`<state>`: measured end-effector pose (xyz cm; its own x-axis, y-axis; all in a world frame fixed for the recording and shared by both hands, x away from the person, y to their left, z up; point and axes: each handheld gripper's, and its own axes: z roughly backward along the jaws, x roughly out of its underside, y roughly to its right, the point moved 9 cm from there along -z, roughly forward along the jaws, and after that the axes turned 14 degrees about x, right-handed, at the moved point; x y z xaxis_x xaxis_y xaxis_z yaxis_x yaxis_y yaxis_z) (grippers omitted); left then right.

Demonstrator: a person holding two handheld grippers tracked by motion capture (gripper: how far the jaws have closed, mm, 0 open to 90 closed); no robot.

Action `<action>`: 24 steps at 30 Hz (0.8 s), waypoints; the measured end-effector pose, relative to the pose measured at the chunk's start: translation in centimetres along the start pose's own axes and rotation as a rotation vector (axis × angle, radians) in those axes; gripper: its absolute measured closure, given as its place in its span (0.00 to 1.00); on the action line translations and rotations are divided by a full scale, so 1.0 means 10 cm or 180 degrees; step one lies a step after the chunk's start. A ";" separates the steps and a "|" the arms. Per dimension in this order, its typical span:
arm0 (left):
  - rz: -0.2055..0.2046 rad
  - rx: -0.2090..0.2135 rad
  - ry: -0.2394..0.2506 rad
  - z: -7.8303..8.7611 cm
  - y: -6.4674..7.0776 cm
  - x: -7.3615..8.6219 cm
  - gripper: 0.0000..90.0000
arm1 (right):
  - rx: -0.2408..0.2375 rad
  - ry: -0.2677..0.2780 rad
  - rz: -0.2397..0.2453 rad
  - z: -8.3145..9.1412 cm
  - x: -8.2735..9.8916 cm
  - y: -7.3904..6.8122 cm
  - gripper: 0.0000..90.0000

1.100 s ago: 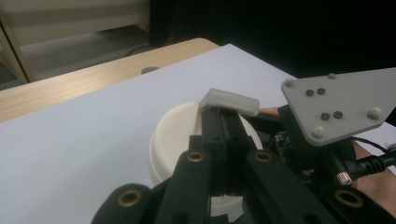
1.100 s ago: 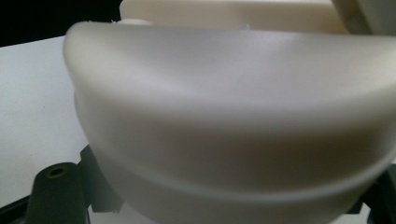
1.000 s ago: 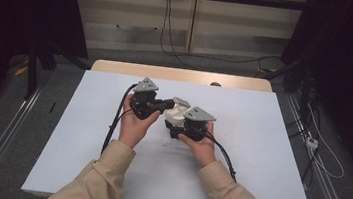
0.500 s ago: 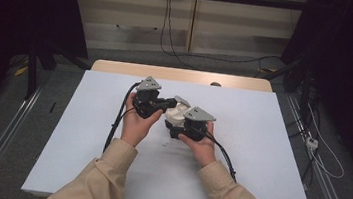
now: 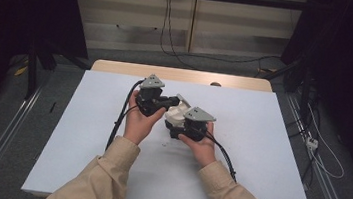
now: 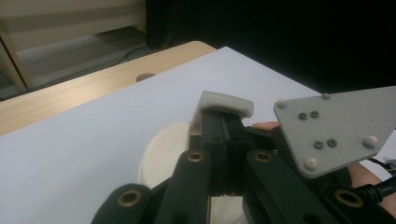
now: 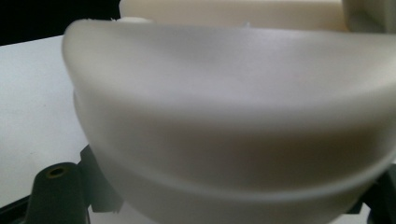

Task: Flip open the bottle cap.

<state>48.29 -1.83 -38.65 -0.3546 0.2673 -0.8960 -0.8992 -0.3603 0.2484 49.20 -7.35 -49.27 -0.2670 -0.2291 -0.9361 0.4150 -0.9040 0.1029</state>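
Grippers meet at mid-table in the high view, the left gripper (image 5: 172,100) and right gripper (image 5: 177,128) both closing in on a cream part (image 5: 177,113) held just above the white sheet (image 5: 85,129). The left gripper view has its jaws pressed together, tips under a cream tab (image 6: 226,102), a round cream body (image 6: 163,154) beside them. In the right gripper view, jaws clamp the cream part (image 7: 224,116), close against the lens.

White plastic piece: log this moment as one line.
left tongs: shut, at white plastic piece | right tongs: shut on white plastic piece | piece: raised above white sheet | hands: close together
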 end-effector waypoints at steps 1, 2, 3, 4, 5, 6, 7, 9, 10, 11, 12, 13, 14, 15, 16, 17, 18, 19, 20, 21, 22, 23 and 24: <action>-0.0001 -0.0006 -0.0003 -0.01 0.00 -0.01 1.00 | -0.0001 -0.0001 0.0000 0.00 0.00 0.00 0.21; -0.0008 -0.0003 0.0001 -0.01 0.00 -0.02 1.00 | -0.0001 -0.0002 0.0001 0.00 0.00 0.00 0.21; -0.0008 -0.0002 0.0000 -0.02 0.00 -0.02 1.00 | 0.0000 0.0000 0.0003 0.00 0.00 0.00 0.21; -0.0008 -0.0003 -0.0001 -0.02 0.00 -0.03 1.00 | 0.0001 -0.0003 -0.0003 0.00 0.00 0.00 0.21; -0.0010 -0.0004 -0.0004 -0.03 0.00 -0.03 1.00 | 0.0000 -0.0001 -0.0003 0.00 0.00 0.00 0.21; -0.0012 -0.0005 -0.0006 -0.03 0.00 -0.03 1.00 | -0.0003 -0.0004 -0.0010 0.00 0.00 0.00 0.21; -0.0013 -0.0004 0.0001 -0.03 0.00 -0.04 1.00 | -0.0004 -0.0006 -0.0014 0.00 0.00 0.00 0.21; -0.0017 -0.0007 -0.0016 -0.04 0.00 -0.04 1.00 | -0.0003 -0.0002 -0.0009 0.00 0.00 0.00 0.21; -0.0012 -0.0006 -0.0010 -0.05 0.00 -0.05 1.00 | -0.0004 0.0000 -0.0007 0.00 0.00 0.00 0.21; -0.0014 -0.0002 -0.0002 -0.05 0.00 -0.05 1.00 | -0.0004 -0.0001 -0.0011 0.00 0.00 0.00 0.21; -0.0017 -0.0004 -0.0013 -0.05 0.00 -0.05 1.00 | -0.0005 -0.0002 -0.0012 0.00 0.00 0.00 0.21; -0.0018 -0.0007 -0.0014 -0.06 0.00 -0.06 1.00 | -0.0006 0.0000 -0.0011 0.00 0.00 0.00 0.21; -0.0013 -0.0004 -0.0011 -0.06 0.00 -0.06 1.00 | -0.0006 0.0001 -0.0010 0.00 0.00 0.00 0.21; -0.0011 -0.0003 -0.0006 -0.06 0.00 -0.06 1.00 | -0.0005 0.0001 -0.0010 0.00 0.00 0.00 0.21; -0.0022 -0.0004 -0.0008 -0.07 -0.01 -0.07 1.00 | -0.0004 0.0001 -0.0008 0.00 0.00 0.00 0.21; -0.0013 0.0002 0.0002 -0.07 -0.01 -0.07 1.00 | -0.0003 0.0005 -0.0004 0.00 0.00 0.00 0.21; -0.0009 0.0001 -0.0005 -0.08 -0.01 -0.07 1.00 | -0.0003 0.0004 -0.0004 0.00 0.00 0.00 0.21; -0.0018 0.0004 -0.0010 -0.08 -0.01 -0.08 1.00 | -0.0005 0.0004 -0.0003 0.00 0.00 0.00 0.21; -0.0011 0.0005 -0.0009 -0.09 -0.01 -0.08 1.00 | -0.0006 0.0005 -0.0004 0.00 0.00 0.00 0.21; -0.0005 0.0011 0.0002 -0.10 0.00 -0.08 1.00 | -0.0005 0.0005 -0.0006 0.00 0.00 0.00 0.21; -0.0004 0.0010 -0.0008 -0.10 0.00 -0.08 1.00 | -0.0007 0.0004 -0.0008 0.00 0.00 0.00 0.21; -0.0007 0.0008 -0.0008 -0.10 0.00 -0.08 1.00 | -0.0005 0.0004 -0.0004 0.00 0.00 0.00 0.21; -0.0015 0.0008 -0.0012 -0.10 -0.01 -0.08 1.00 | -0.0004 0.0007 0.0000 0.00 0.00 0.00 0.21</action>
<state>48.91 -2.97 -38.30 -0.3513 0.2723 -0.8958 -0.9015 -0.3567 0.2451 49.23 -7.38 -49.31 -0.2651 -0.2283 -0.9368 0.4161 -0.9035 0.1024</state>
